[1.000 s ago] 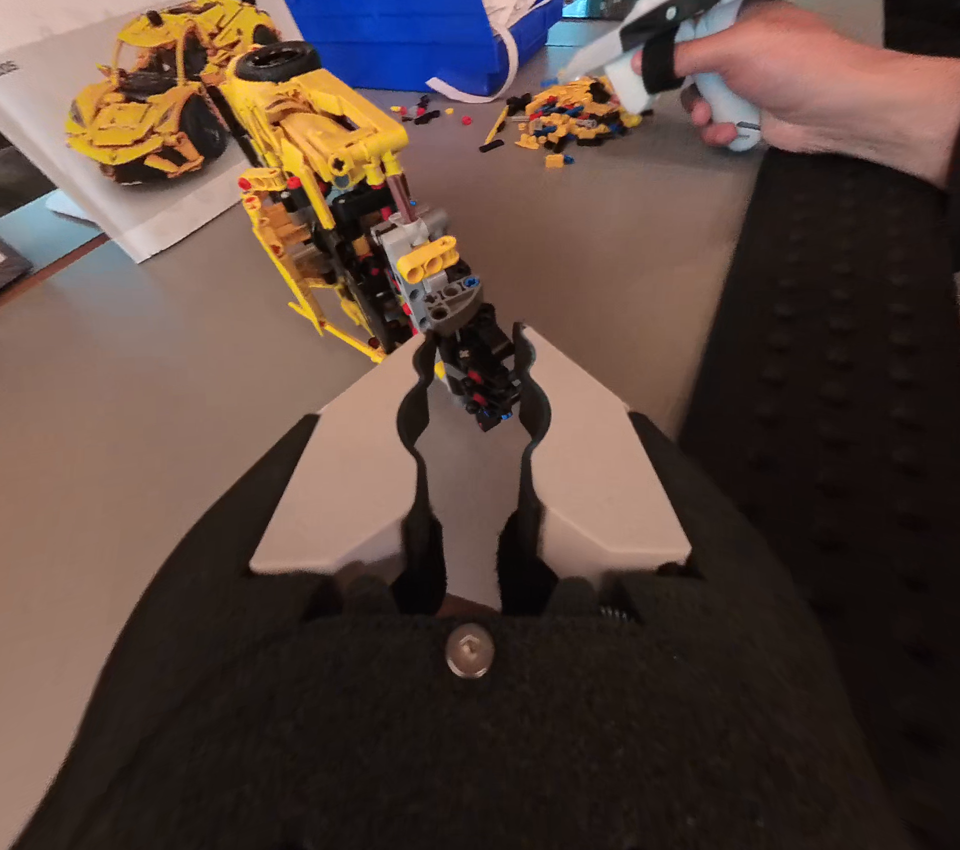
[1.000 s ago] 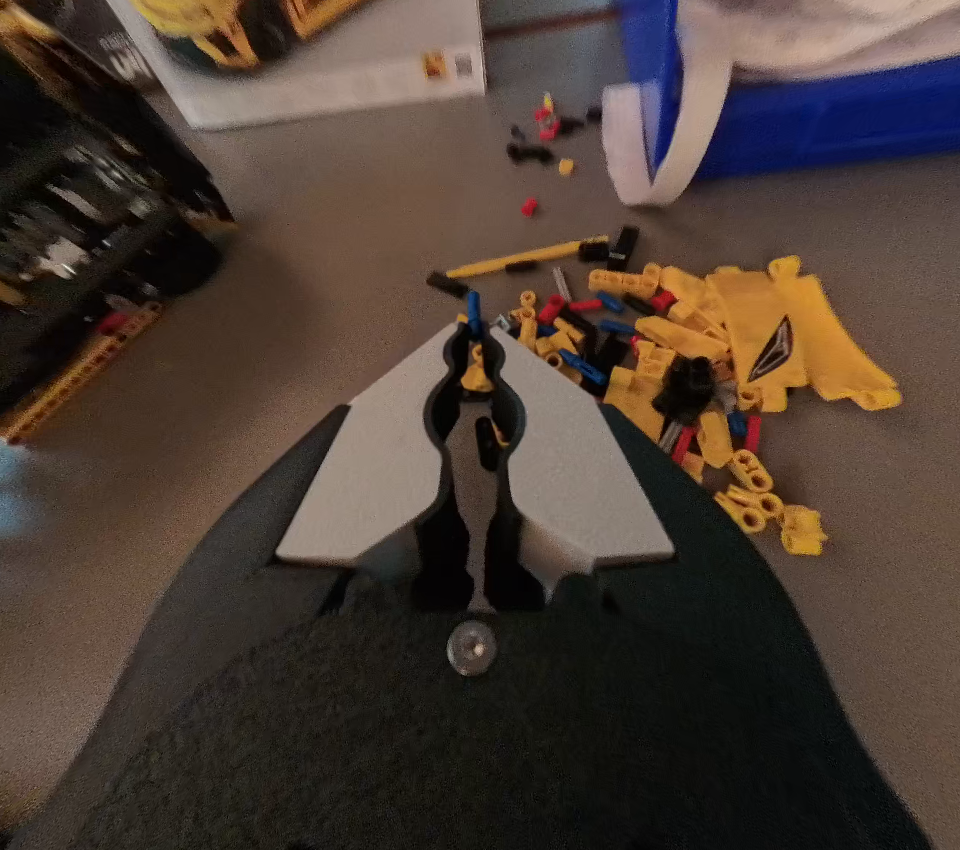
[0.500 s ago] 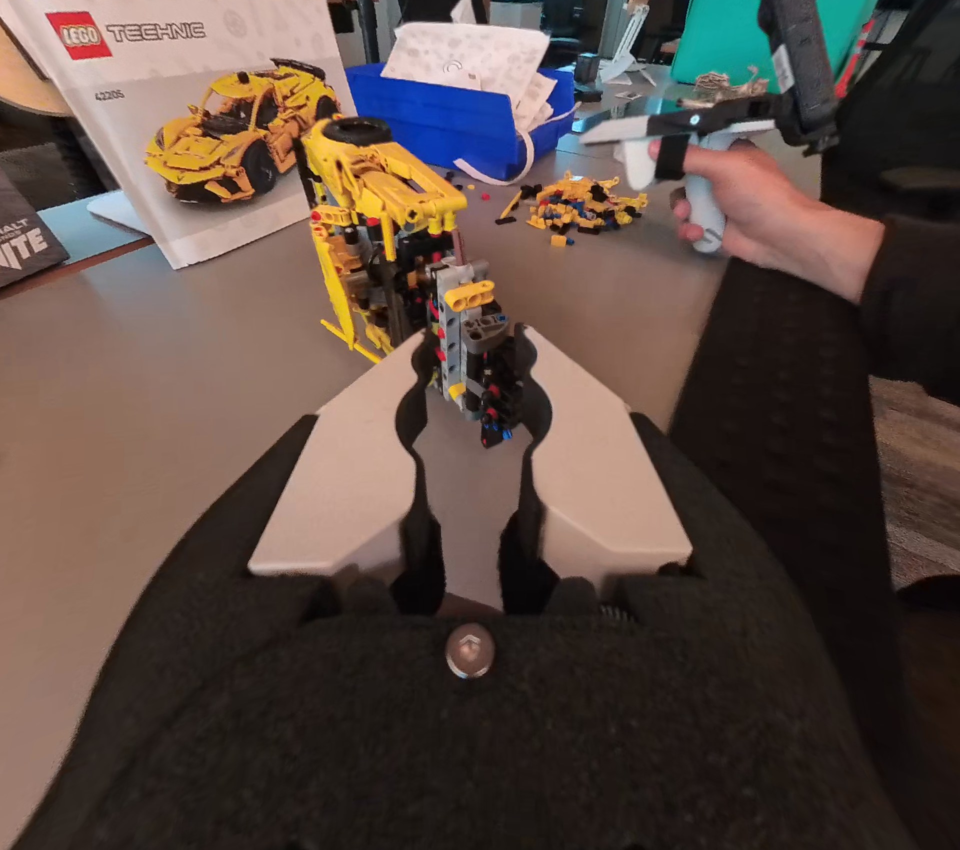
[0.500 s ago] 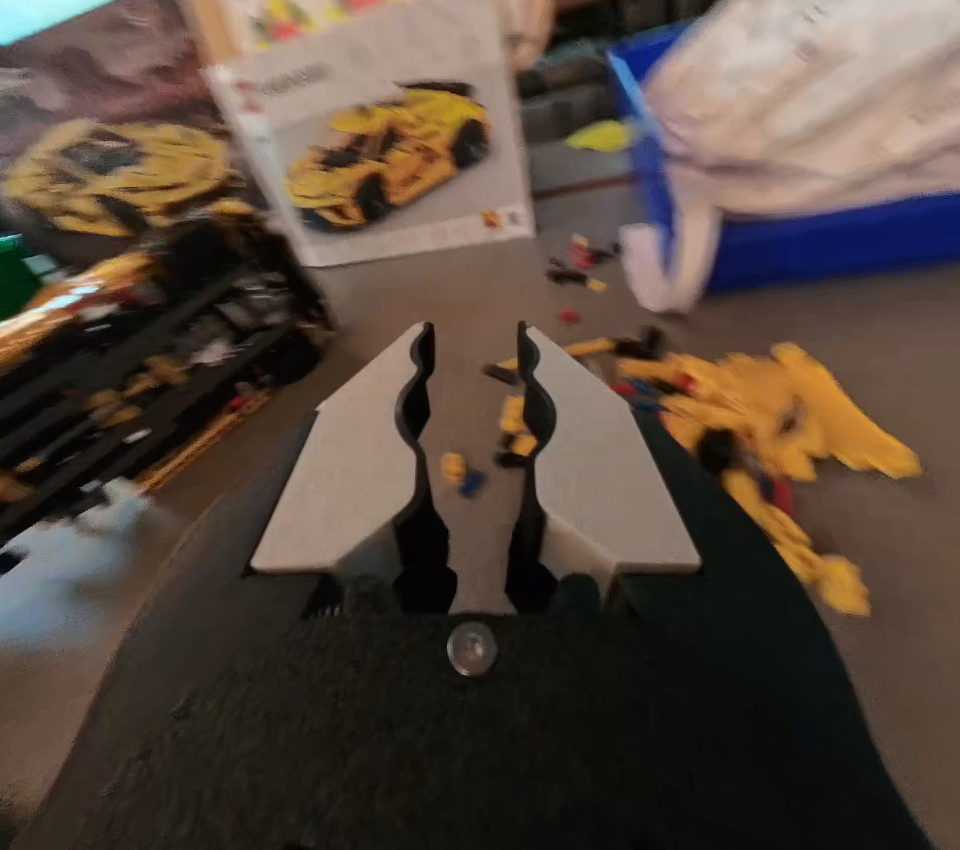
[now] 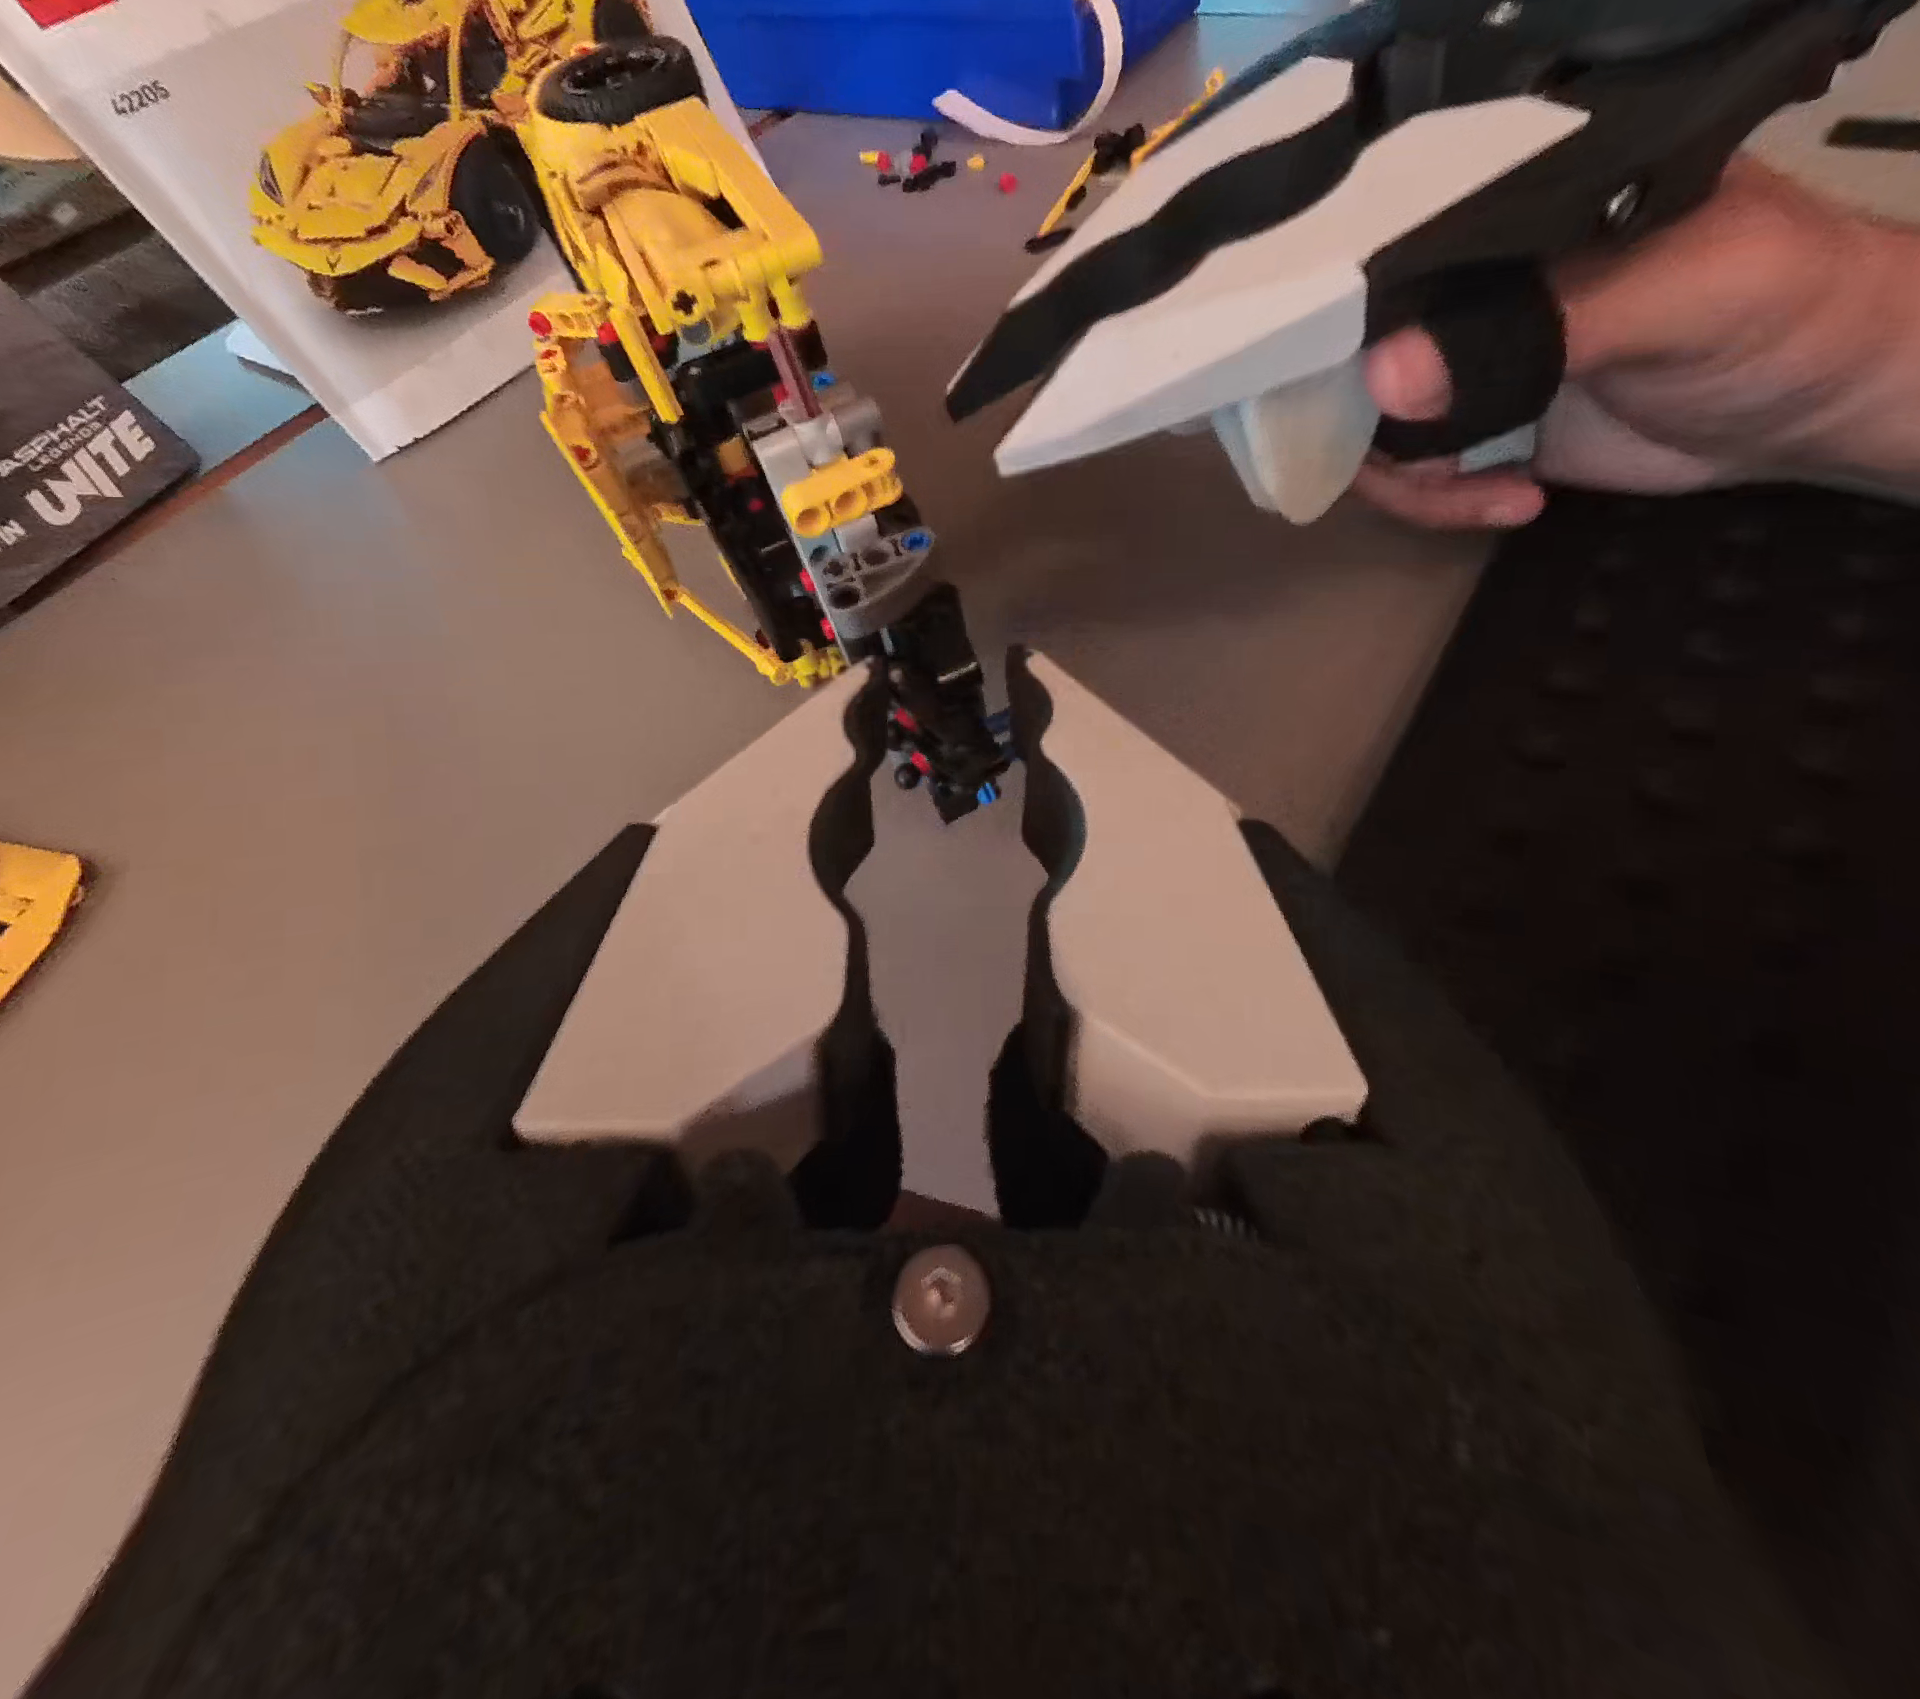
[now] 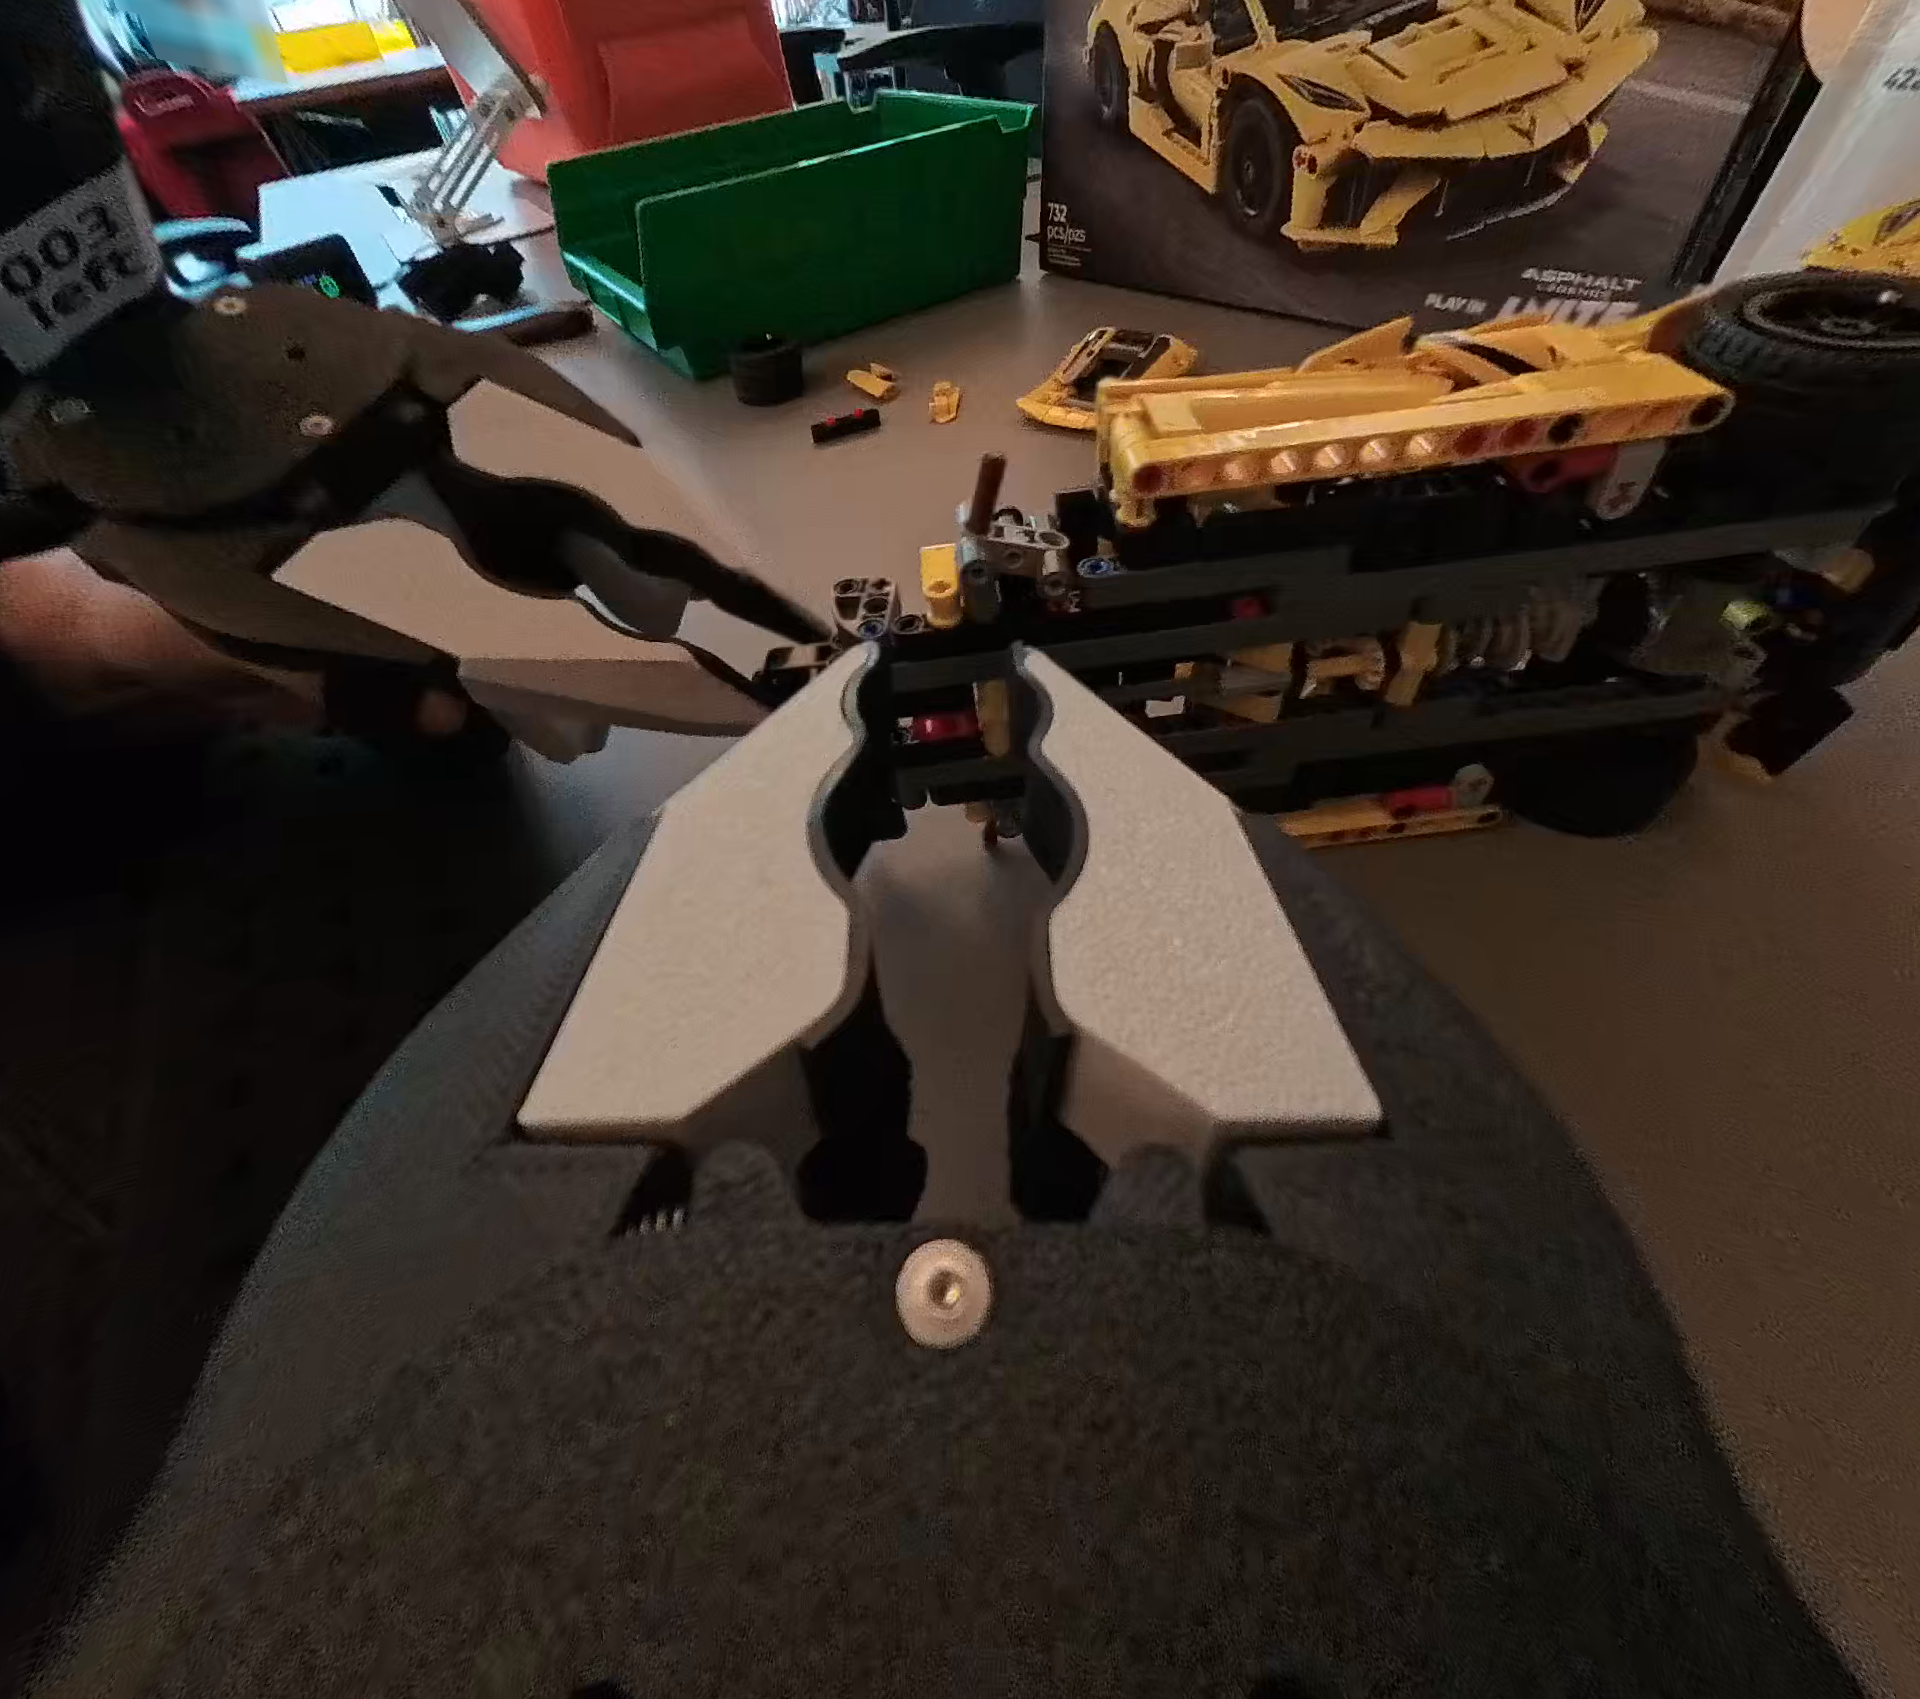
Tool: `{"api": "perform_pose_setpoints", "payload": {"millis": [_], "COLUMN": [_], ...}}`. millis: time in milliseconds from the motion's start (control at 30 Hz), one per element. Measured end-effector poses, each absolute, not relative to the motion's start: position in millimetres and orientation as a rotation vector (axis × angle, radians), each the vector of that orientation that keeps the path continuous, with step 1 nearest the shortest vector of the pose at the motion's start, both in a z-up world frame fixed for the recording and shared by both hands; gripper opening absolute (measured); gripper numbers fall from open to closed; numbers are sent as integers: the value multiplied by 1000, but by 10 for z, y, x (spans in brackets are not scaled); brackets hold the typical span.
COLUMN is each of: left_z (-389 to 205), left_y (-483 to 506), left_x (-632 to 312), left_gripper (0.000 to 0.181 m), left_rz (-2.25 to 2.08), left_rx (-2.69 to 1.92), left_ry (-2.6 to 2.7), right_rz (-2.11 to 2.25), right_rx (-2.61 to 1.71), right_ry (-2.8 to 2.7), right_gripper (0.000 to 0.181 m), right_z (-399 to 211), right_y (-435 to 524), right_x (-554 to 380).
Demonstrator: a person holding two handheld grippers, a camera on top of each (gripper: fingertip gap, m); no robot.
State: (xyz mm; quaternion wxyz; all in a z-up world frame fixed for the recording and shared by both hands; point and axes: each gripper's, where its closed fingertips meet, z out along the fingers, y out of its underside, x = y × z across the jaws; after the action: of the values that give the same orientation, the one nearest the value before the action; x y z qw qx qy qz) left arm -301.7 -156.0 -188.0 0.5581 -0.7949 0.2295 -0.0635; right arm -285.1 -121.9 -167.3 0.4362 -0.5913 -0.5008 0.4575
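In the left wrist view, the left hand-held gripper was closed on the black near end of a half-built yellow toy car, which tilted up and away from it over the grey desk; the pads hid the exact spot where they met the car. Just right of the car, the right hand-held gripper pointed its tips at the car's side, held by a hand cut off by the frame edge; whether its fingers stood apart could not be told from this side. Behind the car leaned a white instruction booklet with a brand logo, printed words and a picture of a yellow sports car, and behind and to the right of the car stood a blue bin of white paper, with small loose parts on the desk in front of it, too small to tell apart. In the right wrist view, the right hand-held gripper had its fingers spread either side of the car's black frame; contact could not be made out. The left hand-held gripper, blurred and bearing a label, reached the car's end from the left. Behind the car stood a green bin and the printed set box, cut off at the top.
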Motion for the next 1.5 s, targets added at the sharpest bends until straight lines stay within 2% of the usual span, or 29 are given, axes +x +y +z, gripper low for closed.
{"api": "perform_pose_setpoints", "payload": {"millis": [100,233,400,467,567,667,933,1000,1100,1167,1300,1400,1500], "left_z": [-1868,-1873,-1856,-1746,-1523,-1575,-1686,-1740,-1878,-1974,-2023,-2021,-2023], "left_y": [-1559,-1569,-1608,-1660,-1602,-1492,-1522,-1598,-1516,-1456,-1388,-1384,-1387], "left_x": [-3022,-3060,-2987,-2905,-3071,-3183,-3075,-2984,-2952,-2942,-2977,-2947,-2949], "left_gripper": [9,9,9,18,22,31,31,40,43,43,28,28,28], "left_rz": [-132,-92,-279,-413,-450,-450,-493,-543,-400,-318,-154,-129,-107], "left_rx": [-1872,-1869,-1878,-1836,-1737,-1752,-1755,-1765,-1807,-1849,-1848,-1846,-1844], "left_ry": [541,578,546,532,428,409,523,578,617,624,638,642,639], "right_rz": [1154,1073,1020,1027,1040,1014,1151,1124,923,826,754,678,555], "right_rx": [-1486,-1439,-1401,-1400,-1407,-1381,-1286,-1361,-1423,-1407,-1427,-1465,-1475], "right_ry": [-1255,-1365,-1428,-1406,-1376,-1372,-1396,-1511,-1673,-1675,-1683,-1706,-1744], "right_gripper": [21,20,21,20,21,21,18,26,28,24,22,19,26], "right_z": [-1691,-1790,-1847,-1817,-1786,-1763,-1503,-1540,-1718,-1731,-1729,-1761,-1783], "right_y": [-1228,-1354,-1426,-1406,-1376,-1372,-1499,-1499,-1490,-1459,-1459,-1462,-1479], "right_x": [-2856,-2903,-2927,-2915,-2904,-2907,-2886,-2918,-2972,-3011,-3041,-3048,-3040]}}
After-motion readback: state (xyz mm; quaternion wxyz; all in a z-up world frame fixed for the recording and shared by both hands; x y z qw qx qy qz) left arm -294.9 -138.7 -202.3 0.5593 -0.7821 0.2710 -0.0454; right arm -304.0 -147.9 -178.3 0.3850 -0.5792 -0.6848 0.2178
